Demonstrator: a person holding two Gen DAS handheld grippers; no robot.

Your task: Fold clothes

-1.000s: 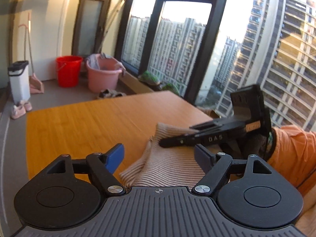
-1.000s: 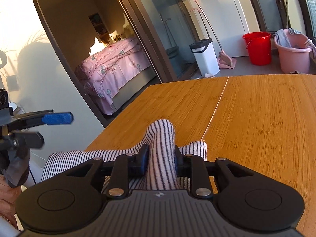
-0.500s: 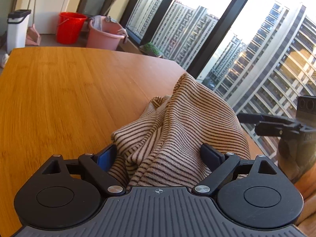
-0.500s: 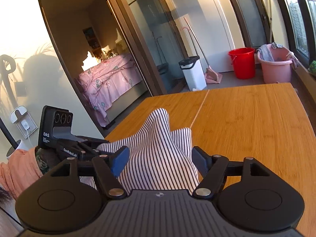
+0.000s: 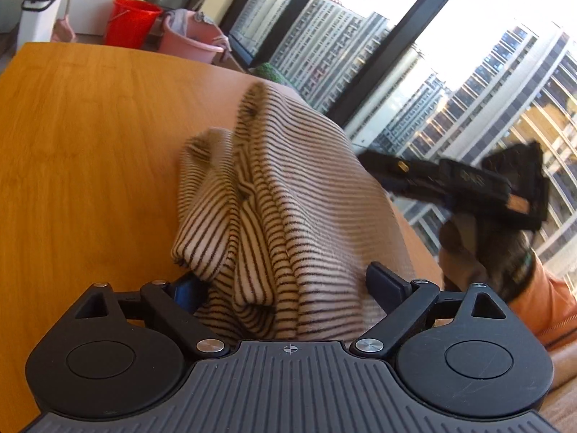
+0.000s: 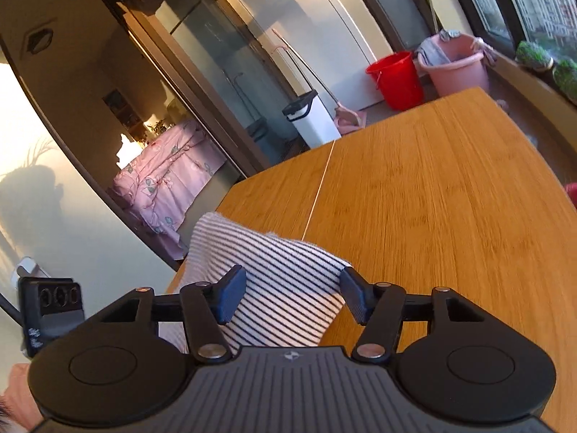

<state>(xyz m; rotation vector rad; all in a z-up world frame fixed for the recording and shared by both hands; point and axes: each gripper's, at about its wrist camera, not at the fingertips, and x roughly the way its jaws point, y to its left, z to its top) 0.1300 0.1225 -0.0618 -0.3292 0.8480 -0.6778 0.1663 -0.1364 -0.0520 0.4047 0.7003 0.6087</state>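
A striped knit garment [image 5: 274,195] lies bunched in a heap on the wooden table [image 5: 79,137]. My left gripper [image 5: 285,283] is open, its fingers wide apart on either side of the near folds of the heap. The garment also shows in the right wrist view [image 6: 274,281], near the table's corner. My right gripper [image 6: 294,294] is open with its fingers astride the cloth. The right gripper also shows in the left wrist view [image 5: 450,184], blurred, off the right side of the heap. The back of the left gripper [image 6: 50,310] shows at the left edge of the right wrist view.
A red bucket [image 6: 396,79], a pink basin [image 6: 456,65] and a white bin [image 6: 313,115] stand on the floor beyond the table's far end. Tall windows [image 5: 396,54] run along one side. A glass door [image 6: 230,72] leads to a bedroom. An orange sleeve [image 5: 544,303] is near.
My right gripper has opened and let go of the garment. My left gripper has moved in over the heap. Both views have tilted and shifted.
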